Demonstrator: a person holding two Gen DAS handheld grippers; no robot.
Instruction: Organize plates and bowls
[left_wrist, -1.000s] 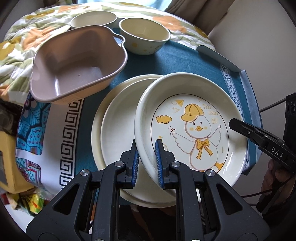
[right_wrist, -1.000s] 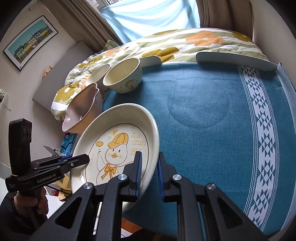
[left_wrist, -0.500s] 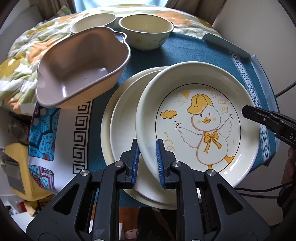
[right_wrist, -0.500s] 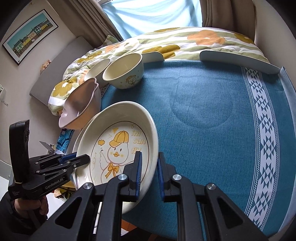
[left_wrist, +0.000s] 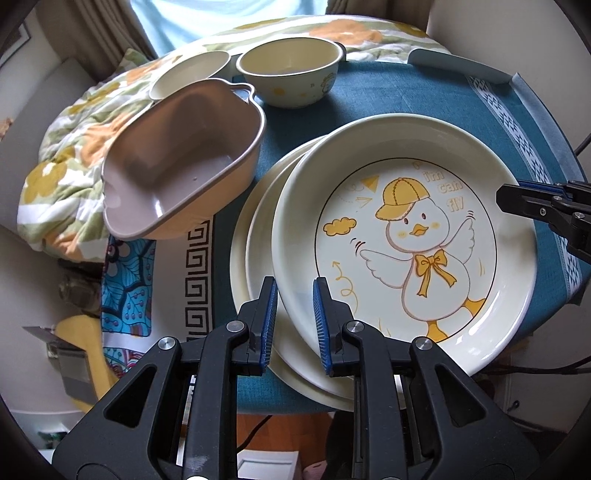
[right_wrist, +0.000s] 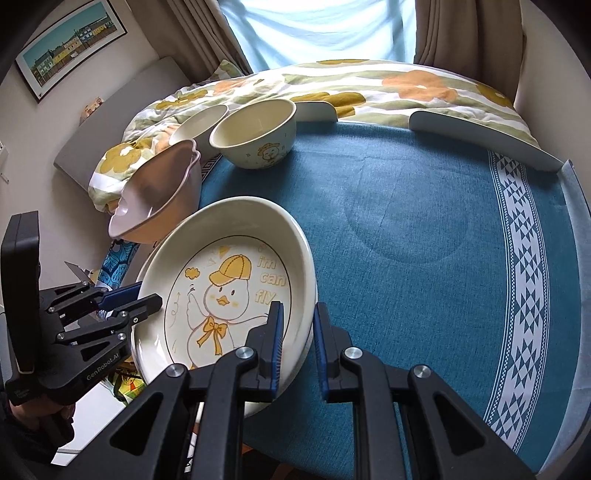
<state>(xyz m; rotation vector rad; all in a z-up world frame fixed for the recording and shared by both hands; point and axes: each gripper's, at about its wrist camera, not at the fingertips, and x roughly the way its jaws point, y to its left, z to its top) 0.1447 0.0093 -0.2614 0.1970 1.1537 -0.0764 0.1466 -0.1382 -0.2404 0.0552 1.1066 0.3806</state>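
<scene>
Right now everything sits on the round table with the blue cloth (right_wrist: 424, 229), its right half bare. On the left half the duck plate (left_wrist: 402, 236) lies on a stack of two plain plates (left_wrist: 255, 243), shifted to the right of them so their left rims show as crescents and its own right rim hangs past the stack.

That offset is what the coming move seems to turn on. Both claws straddle this plate at opposite rims: the left gripper (left_wrist: 294, 314) has its blue pads either side of the near-left rim, and the right gripper (right_wrist: 298, 334) brackets the opposite edge. Each pair of jaws stands a little apart with the rim between; whether the pads press the rim I cannot tell. The plate is round, so no long axis matters; the line between the two grips runs left to right across it.

I judge the plate needs a nudge leftward to centre it on the stack, or letting go if it counts as placed.

Beyond the stack, a pinkish-brown basin (left_wrist: 184, 162) tilts on the table's left edge, close to the plates, the likeliest thing to knock. Farther back stand a duck bowl (left_wrist: 291, 79) and a plain bowl (left_wrist: 192, 74), clear of the plates.
</scene>
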